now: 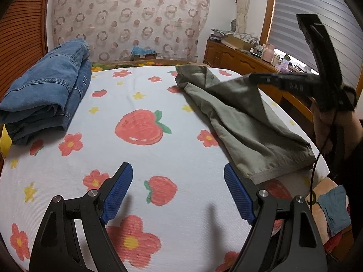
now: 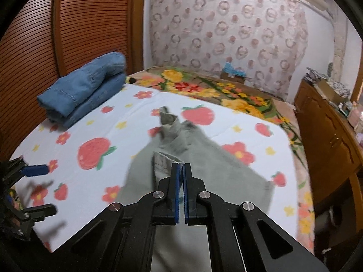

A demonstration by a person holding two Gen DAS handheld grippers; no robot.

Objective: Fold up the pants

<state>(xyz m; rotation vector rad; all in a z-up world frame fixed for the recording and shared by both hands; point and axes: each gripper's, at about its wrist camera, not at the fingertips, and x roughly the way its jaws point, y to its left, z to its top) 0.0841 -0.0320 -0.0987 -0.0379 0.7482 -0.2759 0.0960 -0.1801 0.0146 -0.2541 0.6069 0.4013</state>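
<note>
the left black two-finger gripper with blue ribbed pads [image 1: 178, 190] hangs just above the white bedsheet printed with red strawberries and flowers [image 1: 145, 104], its jaws spread wide with nothing between them. just beside its right pad lies the hemmed edge of the olive-green cloth pants [image 1: 245, 122], which stretch along the right side of the bed, one end lifted off the sheet.

the right black two-finger gripper with blue pads [image 2: 181, 167] has its jaws pressed almost together on a raised fold of the olive-green cloth pants [image 2: 204, 163], holding that part above the sheet while the rest drapes down and trails away across the bed. the picture there is blurred, so finer folds cannot be told.

farther off, at the left side of the bed near the brown slatted wooden door [image 2: 68, 34], sits a folded pile of blue denim jeans [image 1: 45, 95], well apart from the green pants. a wooden cabinet [image 2: 326, 131] stands by the bed's right side.
</note>
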